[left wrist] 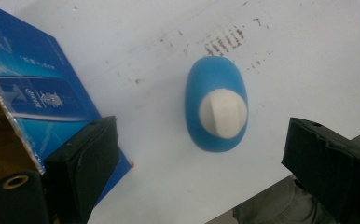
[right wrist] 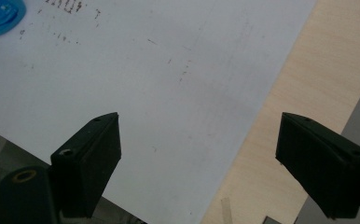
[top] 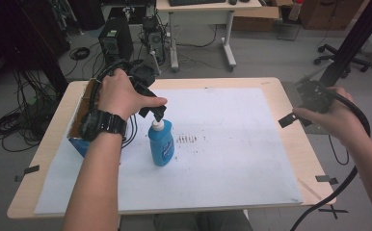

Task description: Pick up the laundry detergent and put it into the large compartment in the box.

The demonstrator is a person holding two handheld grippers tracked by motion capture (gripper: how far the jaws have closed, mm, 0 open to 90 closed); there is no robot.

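The bottle (top: 161,143) looks like smooth blue plastic with a dull white plastic cap (left wrist: 223,113) and a shiny paper label. The table (top: 292,139) is pale wood, smooth and light. On it lies a big white sheet (top: 232,159), flat and matt like paper, with little dark smudges. The box (left wrist: 38,98) is cardboard, shiny blue outside and plain brown inside. The gripper jaws look like dull black plastic.
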